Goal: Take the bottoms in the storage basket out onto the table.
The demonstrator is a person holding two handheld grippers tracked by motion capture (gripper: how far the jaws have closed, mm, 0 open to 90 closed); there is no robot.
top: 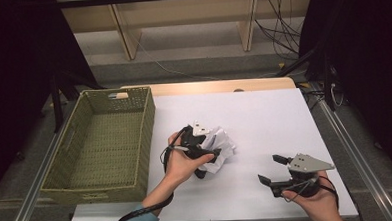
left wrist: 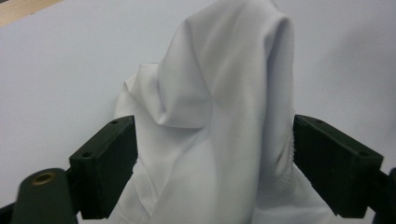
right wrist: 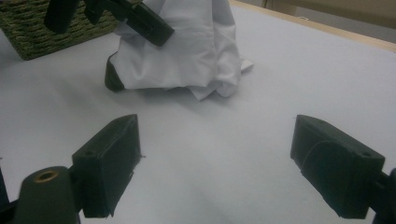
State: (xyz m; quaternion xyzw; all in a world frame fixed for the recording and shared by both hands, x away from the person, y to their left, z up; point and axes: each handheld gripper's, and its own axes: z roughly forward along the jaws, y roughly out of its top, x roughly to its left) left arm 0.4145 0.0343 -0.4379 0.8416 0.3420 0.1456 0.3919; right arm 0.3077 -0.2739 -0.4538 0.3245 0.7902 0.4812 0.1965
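White cloth (top: 219,143), crumpled into a standing heap, sits near the middle of the white worktop (top: 274,122), a little right of the green woven basket (top: 102,139) that stands empty at the left edge. The left gripper (top: 204,151) is down on the heap. In the left gripper view its fingers (left wrist: 105,163) stand wide on either side of a tall fold of cloth (left wrist: 219,116); the fabric bulges between them and brushes the right pad, but nothing looks pinched, so I judge the grip released, not clamped. The heap seems to hold its own peak, which suggests it rests on the worktop and isn't hanging from the fingers. The right gripper (top: 272,168) rests near the right front of the worktop, well apart from the cloth, its fingers (right wrist: 109,163) spread with bare surface between them; it looks parked to keep out of the way. The basket's closeness to the cloth hints it may be where the cloth is meant to go.
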